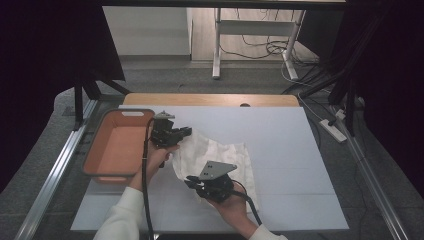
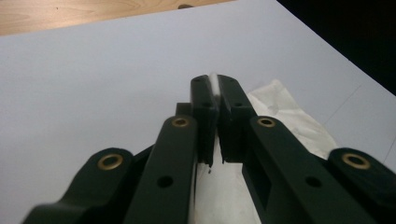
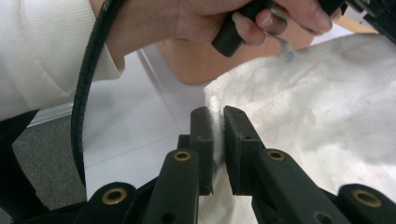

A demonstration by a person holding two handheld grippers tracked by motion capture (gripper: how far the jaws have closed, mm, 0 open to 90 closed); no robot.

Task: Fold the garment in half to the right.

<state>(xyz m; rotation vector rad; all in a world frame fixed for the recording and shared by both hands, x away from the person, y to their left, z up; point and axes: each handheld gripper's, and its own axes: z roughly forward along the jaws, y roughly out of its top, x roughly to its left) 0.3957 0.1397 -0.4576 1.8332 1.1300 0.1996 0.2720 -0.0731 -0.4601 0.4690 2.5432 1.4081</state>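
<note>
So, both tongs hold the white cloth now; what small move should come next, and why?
Probably lift both together and carry the white cloth left toward the orange basket. The left tongs are shut on a cloth edge, the right tongs pinch another edge, and most of the cloth lies on the table, right beside the basket.

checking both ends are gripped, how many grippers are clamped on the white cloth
2. The left gripper pinches the white cloth at its far edge near the orange bin; the right gripper pinches its near edge.
</note>
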